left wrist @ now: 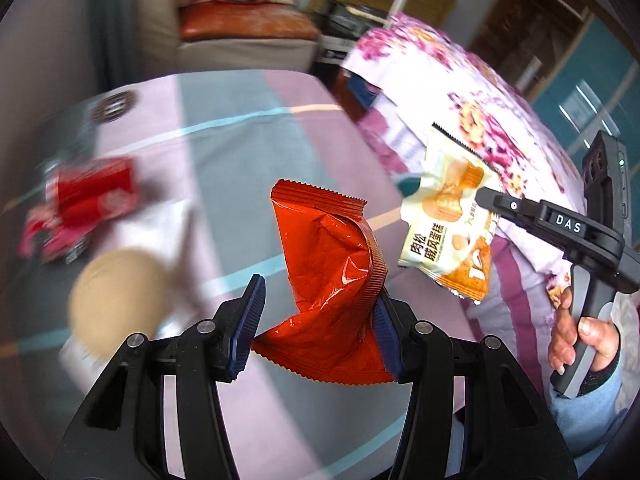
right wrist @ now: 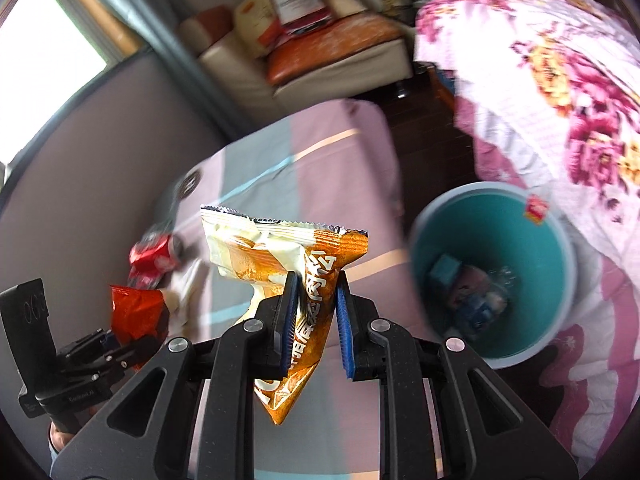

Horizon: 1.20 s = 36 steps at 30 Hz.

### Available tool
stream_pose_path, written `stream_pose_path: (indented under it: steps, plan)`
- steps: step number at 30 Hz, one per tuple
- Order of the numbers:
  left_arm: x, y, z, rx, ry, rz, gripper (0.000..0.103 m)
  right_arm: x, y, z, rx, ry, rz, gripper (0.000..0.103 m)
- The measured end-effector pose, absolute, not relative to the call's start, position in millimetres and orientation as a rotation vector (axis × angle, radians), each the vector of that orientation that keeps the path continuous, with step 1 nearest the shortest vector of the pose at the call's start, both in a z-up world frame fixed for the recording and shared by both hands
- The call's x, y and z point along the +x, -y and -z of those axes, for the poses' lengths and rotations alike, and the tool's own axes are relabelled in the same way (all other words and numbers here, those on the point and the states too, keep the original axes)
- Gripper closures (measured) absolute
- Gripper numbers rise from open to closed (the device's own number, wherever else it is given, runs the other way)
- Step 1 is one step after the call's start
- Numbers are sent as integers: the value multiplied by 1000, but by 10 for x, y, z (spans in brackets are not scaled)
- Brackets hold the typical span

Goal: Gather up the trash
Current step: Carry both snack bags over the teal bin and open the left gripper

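Left gripper (left wrist: 320, 320) clamps red wrapper (left wrist: 332, 280), frame centre; right gripper (right wrist: 316, 316) pinches cream-orange snack packet (right wrist: 280, 256); only right wrist view shows teal bin (right wrist: 452, 240) holding trash, right of centre

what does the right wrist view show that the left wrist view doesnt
Only the right wrist view shows the teal bin with trash already in it, and a window.

Only the left wrist view shows a tan round lid on the bed and the hand that holds the right gripper.

Both show the orange-red wrapper in the left gripper, the cream and orange snack packet pinched in the right gripper, the red cans and the floral quilt.
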<state>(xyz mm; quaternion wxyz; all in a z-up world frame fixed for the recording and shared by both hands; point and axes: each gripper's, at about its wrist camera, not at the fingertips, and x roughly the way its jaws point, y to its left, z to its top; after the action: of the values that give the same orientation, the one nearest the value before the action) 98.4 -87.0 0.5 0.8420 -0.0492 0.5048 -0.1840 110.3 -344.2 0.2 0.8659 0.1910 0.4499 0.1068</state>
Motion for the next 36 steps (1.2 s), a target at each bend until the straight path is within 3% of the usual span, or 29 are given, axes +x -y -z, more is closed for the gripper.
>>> stream_pose_path:
  steps: [16, 31, 36]
  plan:
    - [1599, 2536, 455, 64, -1182, 557, 50, 1106, 4756, 202, 495, -890, 19, 86]
    - [1757, 3199, 725, 149, -1227, 624, 50, 1207, 5135, 392, 502, -916, 85, 85]
    - [1777, 3258, 772, 162, -1231, 620, 41, 1248, 5164, 439, 494, -928, 93, 85]
